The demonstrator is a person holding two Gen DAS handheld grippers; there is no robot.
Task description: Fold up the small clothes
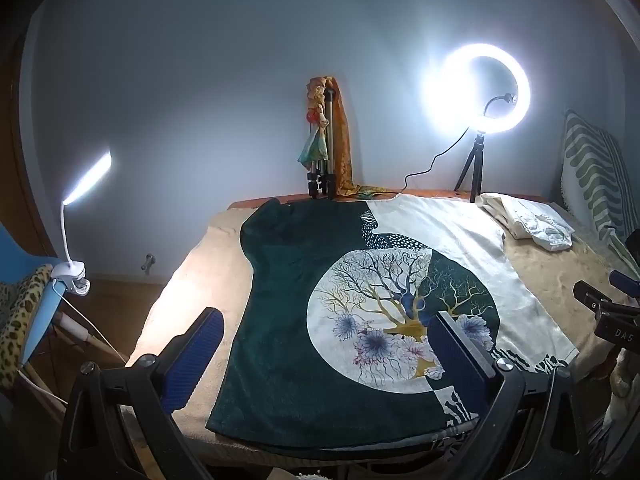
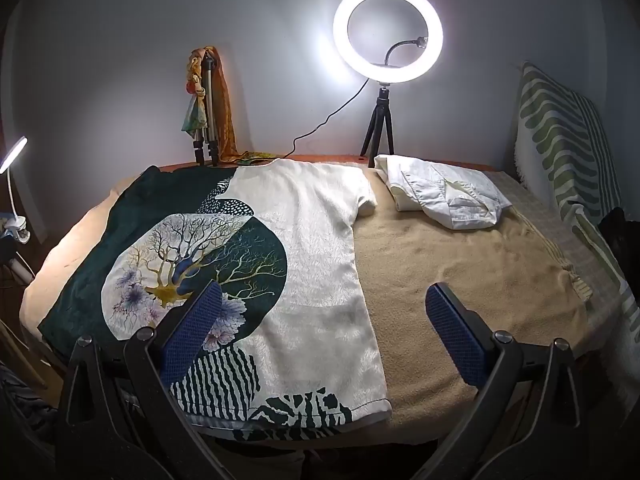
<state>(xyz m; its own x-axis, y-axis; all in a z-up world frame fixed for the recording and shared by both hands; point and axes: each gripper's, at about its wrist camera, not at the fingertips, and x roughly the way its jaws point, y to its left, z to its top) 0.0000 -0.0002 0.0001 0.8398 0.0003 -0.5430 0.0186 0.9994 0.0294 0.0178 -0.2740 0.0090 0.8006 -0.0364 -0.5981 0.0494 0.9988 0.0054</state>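
We see a green and cream T-shirt (image 1: 360,300) with a tree print lying flat, front up, on the tan blanket (image 2: 460,264) that covers the table, its hem toward us and its neck toward the wall. Our left gripper (image 1: 324,344) hangs over the shirt's lower half and our right gripper (image 2: 320,320) over its right edge, both with jaws spread wide and holding nothing. A folded white garment (image 2: 444,196) rests at the far right of the blanket, just in front of the lit ring light (image 2: 388,36).

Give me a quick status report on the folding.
Left gripper and right gripper open, empty. Printed shirt flat, unfolded. White garment lies beside it, apart.
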